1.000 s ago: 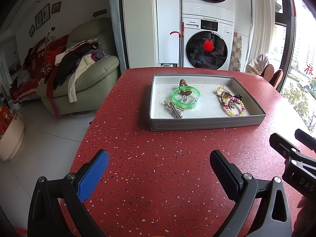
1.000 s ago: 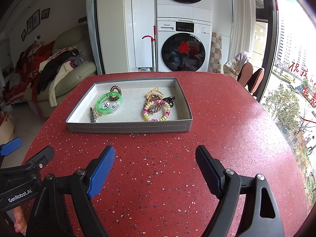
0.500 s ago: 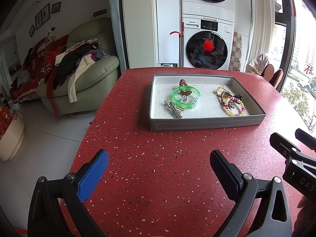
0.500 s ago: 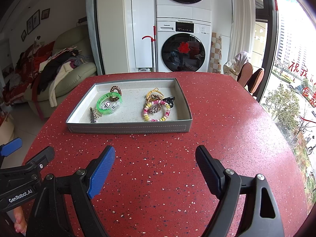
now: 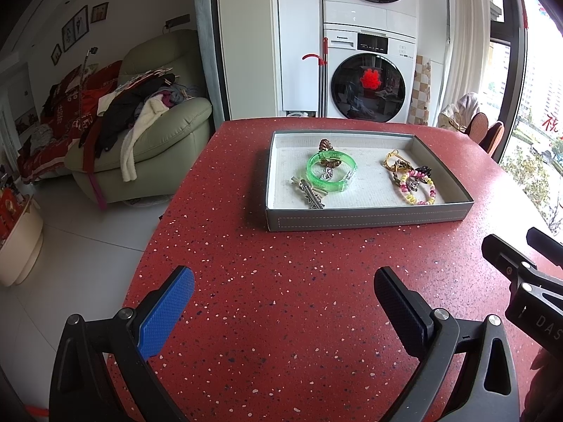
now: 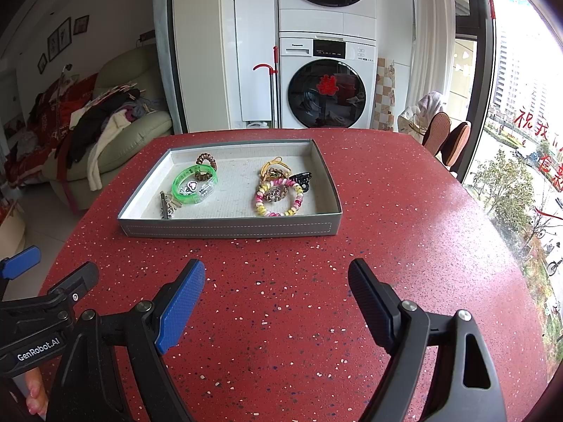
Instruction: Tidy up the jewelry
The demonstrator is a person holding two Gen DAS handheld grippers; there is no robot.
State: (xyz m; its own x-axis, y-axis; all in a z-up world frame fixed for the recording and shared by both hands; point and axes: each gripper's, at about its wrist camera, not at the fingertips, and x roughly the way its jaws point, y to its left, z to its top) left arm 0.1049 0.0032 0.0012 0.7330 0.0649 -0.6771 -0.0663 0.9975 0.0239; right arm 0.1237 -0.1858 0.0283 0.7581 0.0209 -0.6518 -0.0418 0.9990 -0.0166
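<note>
We're parked over the red speckled table, both tools empty. The grey tray sits toward the far edge. In its left half we've got a green bangle lying over a brown coil tie, with silver hair clips at the near-left corner. The right half holds a pink-yellow beaded bracelet, a gold cord behind it and a black claw clip. Left gripper and right gripper hover short of the tray, jaws spread wide.
</note>
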